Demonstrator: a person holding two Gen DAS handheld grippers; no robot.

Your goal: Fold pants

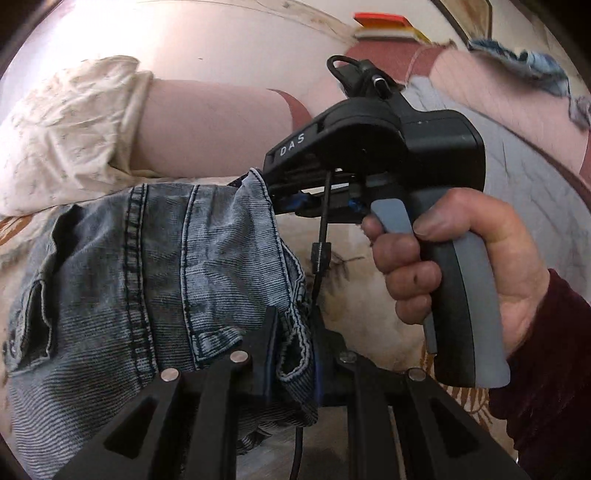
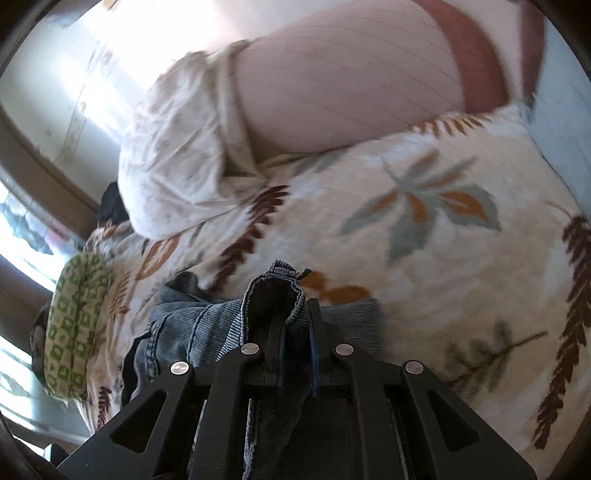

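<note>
The pants are blue jeans, lifted off a leaf-print bedsheet and stretched between both grippers. In the left wrist view my left gripper is shut on a seamed edge of the denim at the bottom centre. A hand holds my right gripper by its grey grip, and its tips pinch the jeans' far edge. In the right wrist view my right gripper is shut on a folded denim hem, and the rest of the jeans hangs to the left.
A cream pillow and a pink pillow lie at the head of the bed. Books and another denim piece sit far back on the right. A green-patterned cushion lies at the bed's left edge.
</note>
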